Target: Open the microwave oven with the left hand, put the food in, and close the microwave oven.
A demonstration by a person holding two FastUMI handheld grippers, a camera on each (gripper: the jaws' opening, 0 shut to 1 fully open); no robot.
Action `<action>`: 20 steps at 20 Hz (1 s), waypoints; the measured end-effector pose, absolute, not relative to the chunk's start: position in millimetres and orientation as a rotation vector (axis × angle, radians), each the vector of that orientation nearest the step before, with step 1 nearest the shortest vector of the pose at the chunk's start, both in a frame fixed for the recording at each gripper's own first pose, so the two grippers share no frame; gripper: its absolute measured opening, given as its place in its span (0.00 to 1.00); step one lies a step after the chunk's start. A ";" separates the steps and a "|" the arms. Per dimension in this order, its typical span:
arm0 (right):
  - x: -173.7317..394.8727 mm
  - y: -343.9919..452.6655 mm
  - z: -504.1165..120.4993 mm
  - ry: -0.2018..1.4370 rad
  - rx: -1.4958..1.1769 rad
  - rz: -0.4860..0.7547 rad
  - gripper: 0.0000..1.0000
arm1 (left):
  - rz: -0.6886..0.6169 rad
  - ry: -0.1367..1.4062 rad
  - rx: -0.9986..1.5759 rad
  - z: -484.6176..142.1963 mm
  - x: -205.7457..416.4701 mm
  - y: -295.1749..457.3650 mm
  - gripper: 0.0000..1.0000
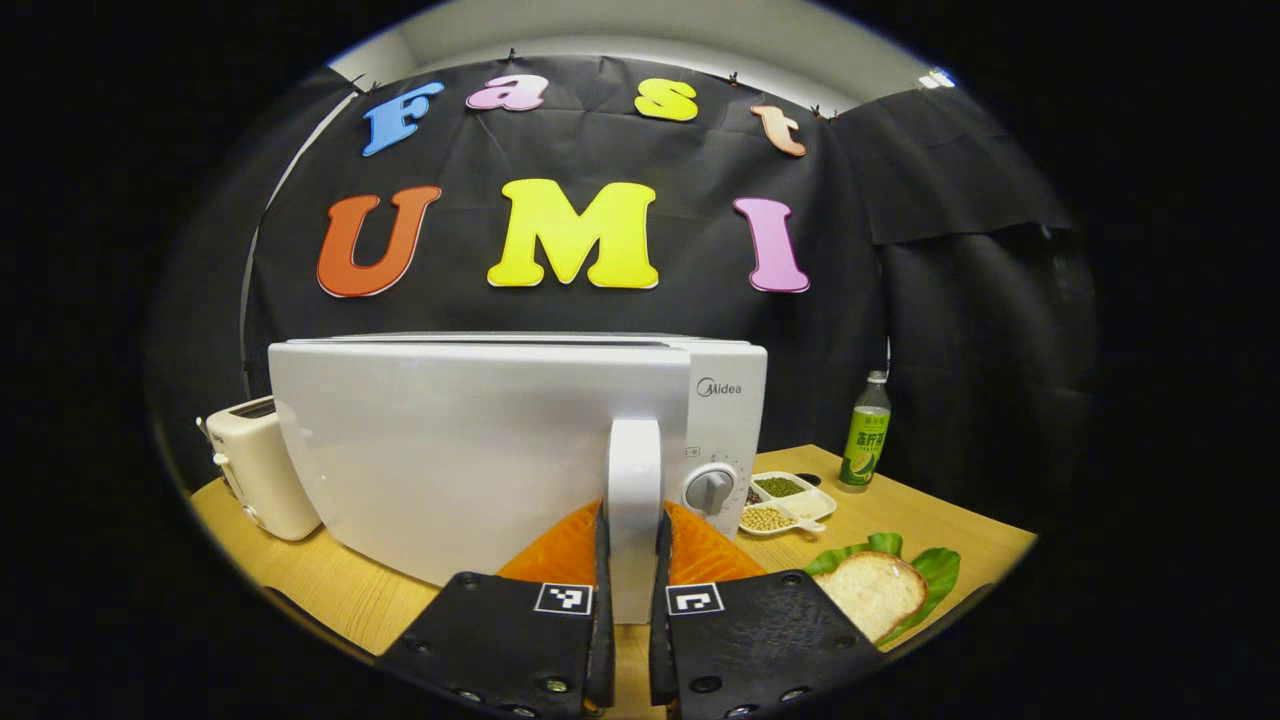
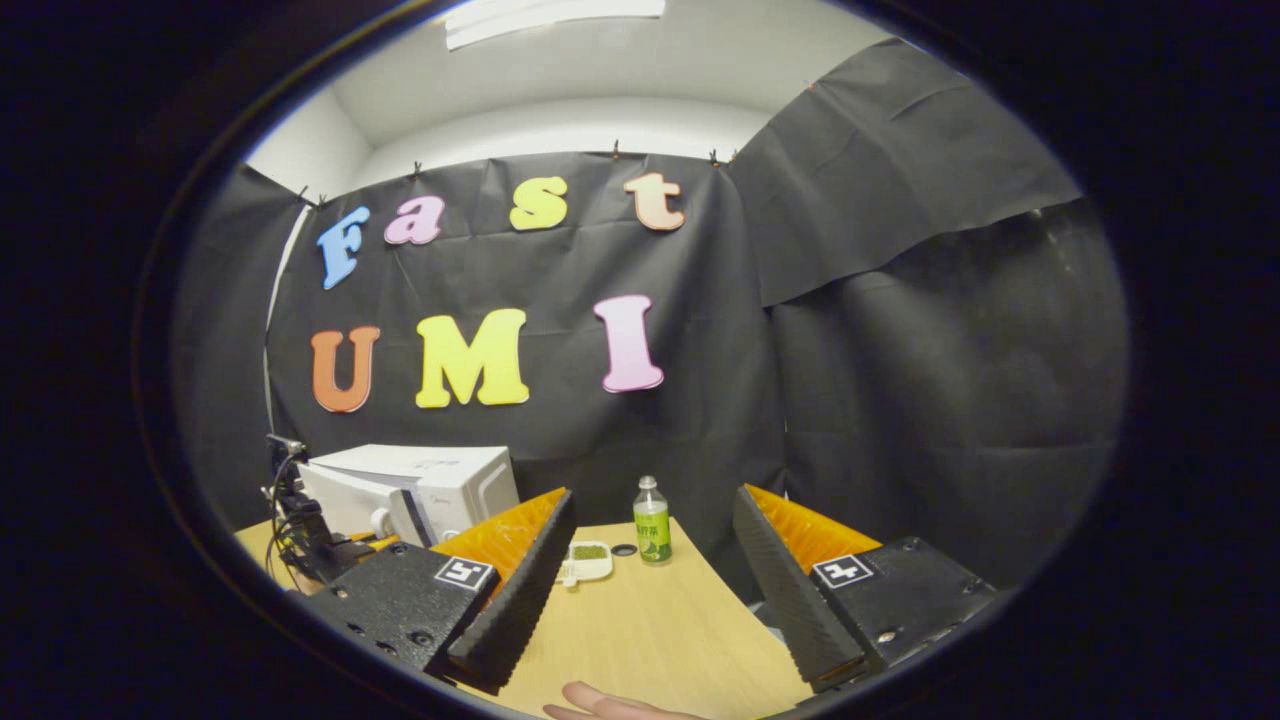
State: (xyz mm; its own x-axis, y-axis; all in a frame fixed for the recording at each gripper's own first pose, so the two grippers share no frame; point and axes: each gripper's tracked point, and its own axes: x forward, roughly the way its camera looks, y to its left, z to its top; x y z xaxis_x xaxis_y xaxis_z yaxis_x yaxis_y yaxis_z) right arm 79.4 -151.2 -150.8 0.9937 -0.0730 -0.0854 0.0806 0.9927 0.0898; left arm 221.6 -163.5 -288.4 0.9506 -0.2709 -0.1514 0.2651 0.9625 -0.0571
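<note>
1. In the left gripper view the left gripper (image 1: 632,600) sits at the bottom centre, its jaws closed on the white door handle (image 1: 634,480) of the microwave (image 1: 480,440).
2. The door looks slightly swung out from the body, so opening seems begun but not finished.
3. The food, a slice of bread (image 1: 872,592) on a green leaf (image 1: 935,570), lies on the bench (image 1: 330,590) at lower right, not yet moved.
4. In the right gripper view the right gripper (image 2: 650,590) hangs over the bench with jaws wide apart, holding nothing.
5. Left to do: open fully, load the bread, shut the door.
</note>
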 end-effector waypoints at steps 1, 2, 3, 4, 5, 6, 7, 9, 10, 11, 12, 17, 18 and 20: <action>77.3 -148.1 -149.8 0.083 0.094 -0.074 1.00 | -0.279 0.151 -0.023 -287.4 212.3 -158.3 0.13; 74.6 -143.8 -149.3 0.085 0.097 -0.068 1.00 | -0.282 0.137 -0.012 -285.8 203.4 -152.6 0.12; 72.0 -139.0 -148.8 0.089 0.099 -0.063 0.92 | -0.289 0.127 -0.010 -285.5 193.8 -147.2 0.12; 68.4 -133.9 -148.6 0.093 0.099 -0.056 0.92 | -0.298 0.122 -0.019 -284.9 185.9 -141.8 0.12; 65.2 -128.7 -147.8 0.094 0.097 -0.049 0.92 | -0.308 0.120 -0.034 -284.5 176.6 -135.8 0.12; 61.5 -124.2 -146.1 0.094 0.090 -0.045 0.92 | -0.316 0.121 -0.037 -284.5 168.5 -130.6 0.12; 59.4 -119.6 -142.9 0.092 0.081 -0.041 0.92 | -0.326 0.119 -0.028 -283.5 160.4 -125.2 0.12; 54.9 -110.4 -137.2 0.088 0.069 -0.031 0.92 | -0.336 0.121 -0.016 -283.6 144.1 -110.6 0.12; 53.3 -105.5 -135.0 0.087 0.069 -0.026 1.00 | -0.340 0.127 -0.014 -284.3 136.3 -103.6 0.12; 52.1 -101.5 -131.9 0.084 0.066 -0.022 0.92 | -0.341 0.129 -0.016 -283.5 129.6 -95.7 0.12; 51.2 -97.1 -129.6 0.079 0.064 -0.017 1.00 | -0.343 0.134 -0.019 -283.2 122.6 -86.7 0.12; 49.9 -71.4 -128.2 0.089 0.065 0.024 0.92 | -0.219 0.185 0.022 -281.1 77.6 -16.3 0.20; 50.5 -68.2 -128.4 0.090 0.059 0.030 1.00 | -0.169 0.170 0.043 -273.0 65.5 3.6 0.27; 54.7 -61.1 -129.9 0.093 0.049 0.043 1.00 | -0.104 0.161 0.046 -261.5 38.8 30.8 0.40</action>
